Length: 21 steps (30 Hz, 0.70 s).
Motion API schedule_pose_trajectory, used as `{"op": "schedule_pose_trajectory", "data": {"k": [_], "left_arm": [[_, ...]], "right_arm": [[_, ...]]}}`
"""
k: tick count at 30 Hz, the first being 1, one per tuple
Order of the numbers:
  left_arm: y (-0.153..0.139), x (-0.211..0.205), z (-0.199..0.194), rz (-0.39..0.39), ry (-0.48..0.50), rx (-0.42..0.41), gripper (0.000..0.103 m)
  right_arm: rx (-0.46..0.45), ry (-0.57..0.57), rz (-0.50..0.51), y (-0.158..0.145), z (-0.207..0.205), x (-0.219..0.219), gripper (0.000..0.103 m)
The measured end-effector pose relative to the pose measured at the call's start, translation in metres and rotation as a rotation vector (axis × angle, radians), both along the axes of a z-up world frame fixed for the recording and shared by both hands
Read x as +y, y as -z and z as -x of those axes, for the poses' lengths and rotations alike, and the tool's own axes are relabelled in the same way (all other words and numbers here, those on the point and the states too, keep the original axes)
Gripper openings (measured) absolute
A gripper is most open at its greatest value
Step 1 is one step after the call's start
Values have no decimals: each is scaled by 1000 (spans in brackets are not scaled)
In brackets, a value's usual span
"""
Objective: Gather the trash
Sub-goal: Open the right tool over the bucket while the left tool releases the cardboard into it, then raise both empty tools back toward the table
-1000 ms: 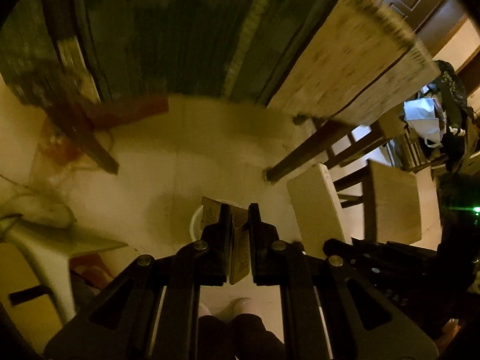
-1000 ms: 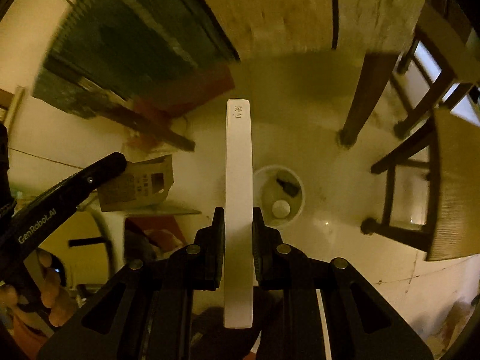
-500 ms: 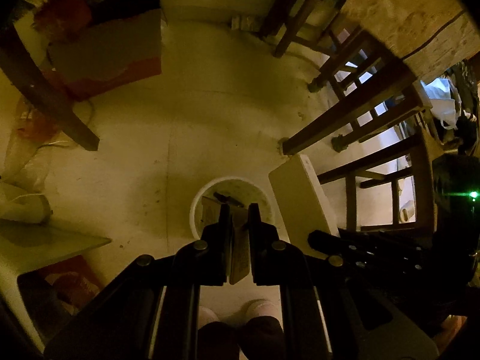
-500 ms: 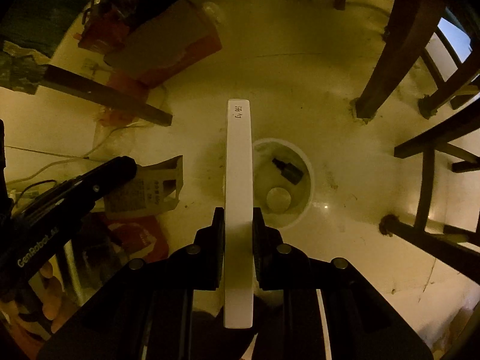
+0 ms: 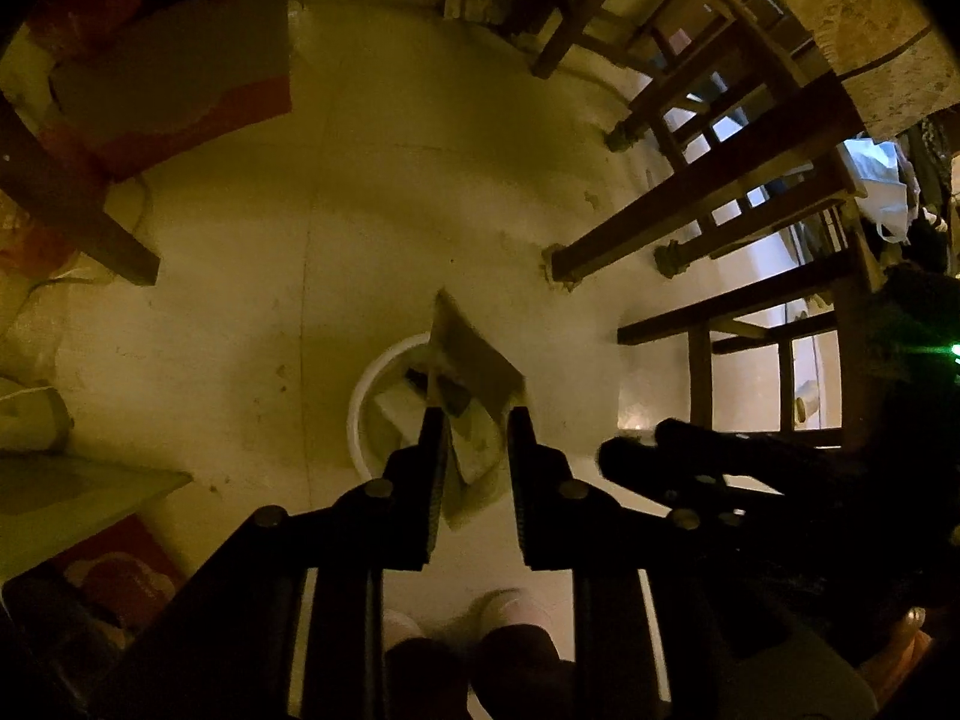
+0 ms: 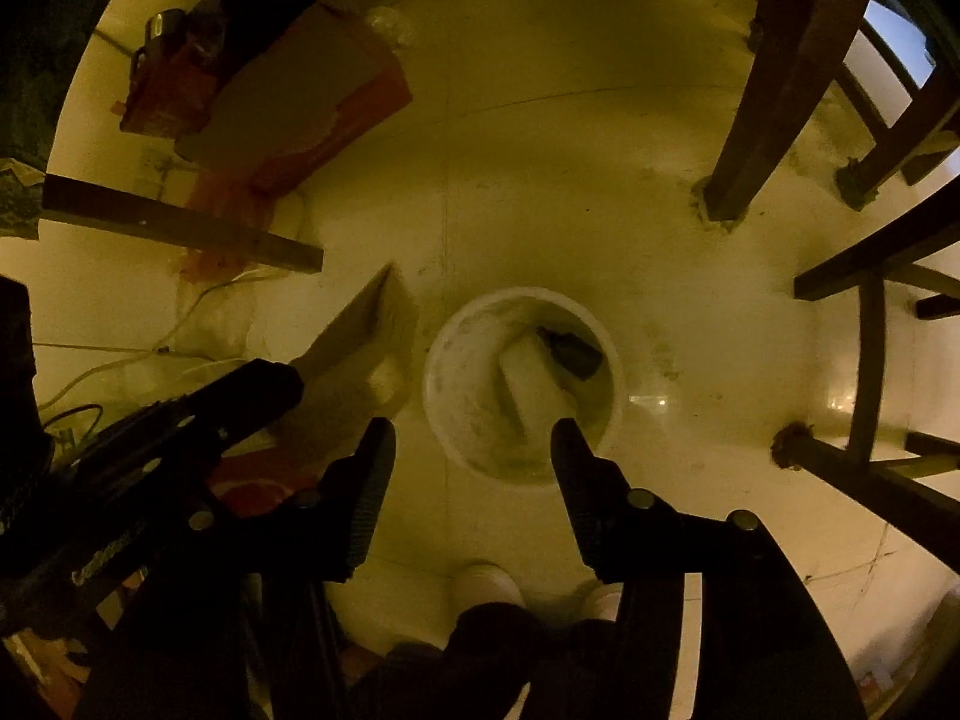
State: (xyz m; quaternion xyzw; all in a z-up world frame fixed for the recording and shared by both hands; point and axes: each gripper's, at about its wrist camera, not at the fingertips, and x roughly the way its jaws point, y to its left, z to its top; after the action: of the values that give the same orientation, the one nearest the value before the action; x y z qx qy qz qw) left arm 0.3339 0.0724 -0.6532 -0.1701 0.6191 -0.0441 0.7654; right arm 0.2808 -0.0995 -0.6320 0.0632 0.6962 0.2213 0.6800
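I hold both grippers above the white bucket (image 6: 447, 396) on the pale floor (image 6: 540, 180); my right gripper (image 6: 474, 429) is opening, jaws well apart, nothing between them; the white box (image 6: 534, 384) lies slanted inside the bucket beside a dark item (image 6: 573, 351). My left gripper (image 5: 474, 420) is opening; the crumpled paper (image 5: 474, 354) sits between its jaws, against the left finger, clear of the right one, over the bucket's rim. Wooden chair legs (image 6: 774, 78) crowd the right side; a red-edged carton (image 6: 312, 96) and loose cables (image 6: 120, 360) lie to the left; my 2 shoes (image 5: 510, 609) stand just behind the bucket.
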Motion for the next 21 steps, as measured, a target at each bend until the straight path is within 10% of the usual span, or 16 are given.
{"op": "schedule_pose_trajectory", "data": {"k": [10, 21], "left_arm": [[-50, -6, 13, -25, 23, 19, 18], [-205, -3, 36, -74, 14, -86, 18]], "right_arm": [[-31, -29, 20, -51, 2, -5, 50], [-118, -40, 14, -184, 10, -12, 50]]}}
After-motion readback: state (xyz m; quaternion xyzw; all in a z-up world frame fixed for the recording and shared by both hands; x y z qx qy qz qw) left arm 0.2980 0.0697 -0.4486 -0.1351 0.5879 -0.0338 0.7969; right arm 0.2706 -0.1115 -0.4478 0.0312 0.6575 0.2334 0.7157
